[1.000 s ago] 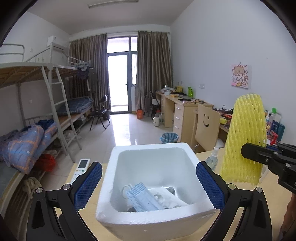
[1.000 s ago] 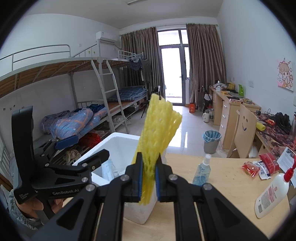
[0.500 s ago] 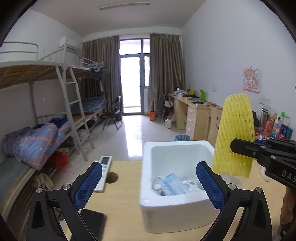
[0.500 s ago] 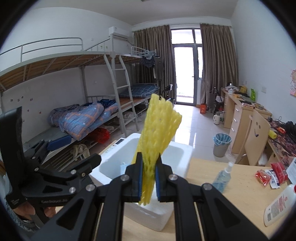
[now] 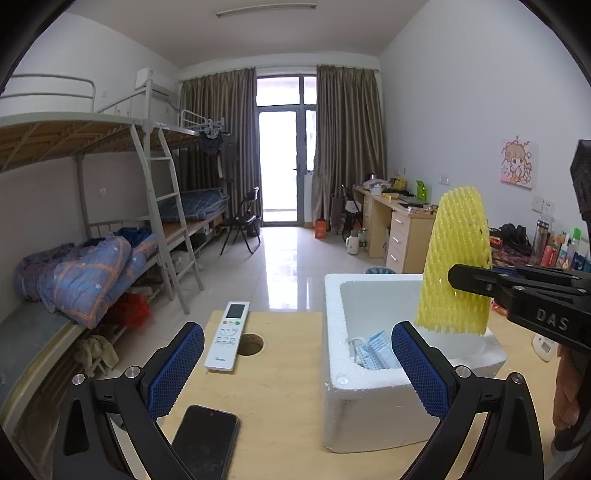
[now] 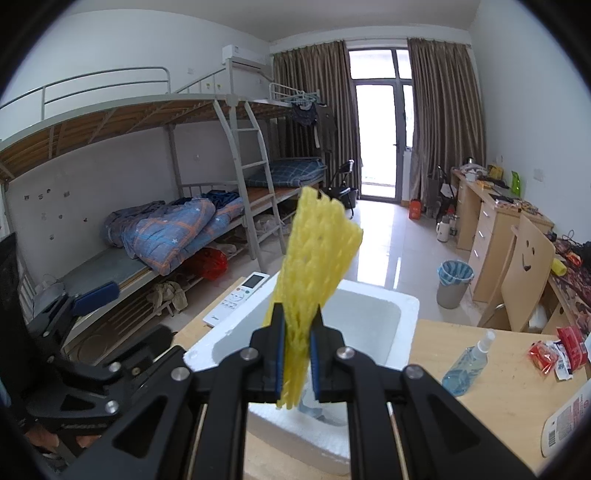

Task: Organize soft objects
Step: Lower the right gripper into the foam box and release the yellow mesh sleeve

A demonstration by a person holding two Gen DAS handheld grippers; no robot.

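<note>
The wooden bench (image 5: 280,373) fills the lower frame; the white foam box (image 5: 373,402) sits lower right on it. Above the box, the right tool (image 6: 297,352) is clamped on the yellow foam net (image 6: 314,266). The left tool (image 5: 297,363) stands apart, empty.

Daylight from glass balcony door (image 5: 286,166) at far end, centre of frame; panes blown out white. Ceiling lamp (image 5: 266,4) at top looks unlit. Pale glare streak on glossy floor tiles (image 5: 291,269) below door. Room evenly bright, shadows soft. Strong fisheye bend at edges, black vignette in corners. Both views sharp; slight softness toward rim.
</note>
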